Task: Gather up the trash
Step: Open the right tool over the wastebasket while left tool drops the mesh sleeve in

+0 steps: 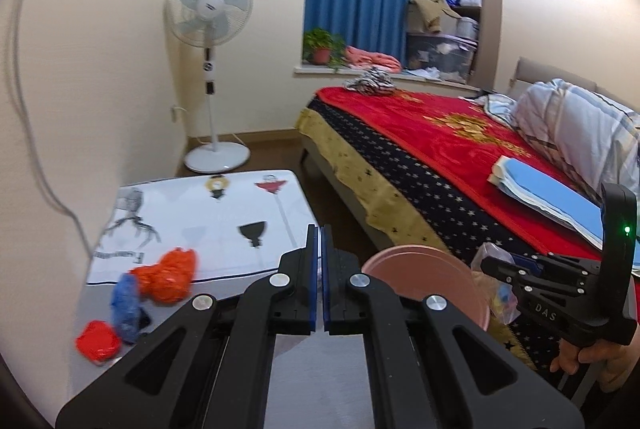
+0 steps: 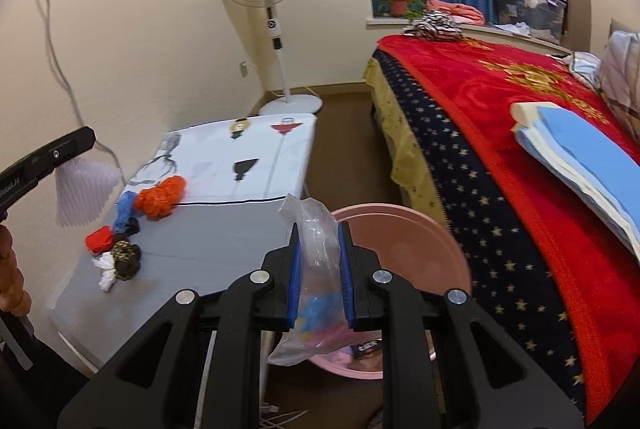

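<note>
My right gripper is shut on a clear plastic bag with coloured bits inside, held over the near rim of the pink bin. In the left wrist view the bag hangs beside the bin, with my right gripper on it. My left gripper is shut, its pads almost touching; the right wrist view shows white ribbed foam netting hanging from it. On the low table lie an orange bag, a blue scrap, a red piece, a dark lump and white paper.
The low table stands against the left wall. The bed with a red blanket fills the right side, with blue folded sheets on it. A standing fan is in the far corner. A cord hangs down the wall.
</note>
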`<state>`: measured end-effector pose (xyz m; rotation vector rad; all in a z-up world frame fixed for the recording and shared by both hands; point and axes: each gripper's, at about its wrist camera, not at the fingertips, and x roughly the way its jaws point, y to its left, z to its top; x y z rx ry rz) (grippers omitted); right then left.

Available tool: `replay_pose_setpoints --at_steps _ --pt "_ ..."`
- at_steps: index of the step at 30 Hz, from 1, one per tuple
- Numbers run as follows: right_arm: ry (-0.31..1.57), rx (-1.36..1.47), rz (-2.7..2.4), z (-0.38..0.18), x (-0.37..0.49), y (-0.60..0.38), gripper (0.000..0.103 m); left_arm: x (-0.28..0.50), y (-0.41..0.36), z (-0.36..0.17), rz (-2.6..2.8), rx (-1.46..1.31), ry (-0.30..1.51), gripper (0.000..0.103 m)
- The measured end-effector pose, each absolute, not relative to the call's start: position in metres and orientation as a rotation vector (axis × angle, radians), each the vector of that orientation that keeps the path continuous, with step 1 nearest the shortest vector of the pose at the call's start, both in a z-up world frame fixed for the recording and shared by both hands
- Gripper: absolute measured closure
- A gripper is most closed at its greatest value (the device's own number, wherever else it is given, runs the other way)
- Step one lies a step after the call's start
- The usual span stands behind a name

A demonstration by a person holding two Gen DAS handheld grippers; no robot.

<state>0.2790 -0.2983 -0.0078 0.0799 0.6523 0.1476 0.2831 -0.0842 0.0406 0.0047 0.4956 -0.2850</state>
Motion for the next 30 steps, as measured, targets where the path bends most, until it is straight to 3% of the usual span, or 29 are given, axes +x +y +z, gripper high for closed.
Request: replay_pose_setpoints --at_steps 17,30 --pt "0.713 0.092 0.131 -0.028 0.329 -0.345 0.086 0.358 -0.185 -0.014 -0.519 0.02 0.571 0.102" --pt "0.808 0.088 0.111 -0.061 0.355 -0.357 0.083 0.385 -0.22 -0.061 -0.558 0.058 0.681 0.101"
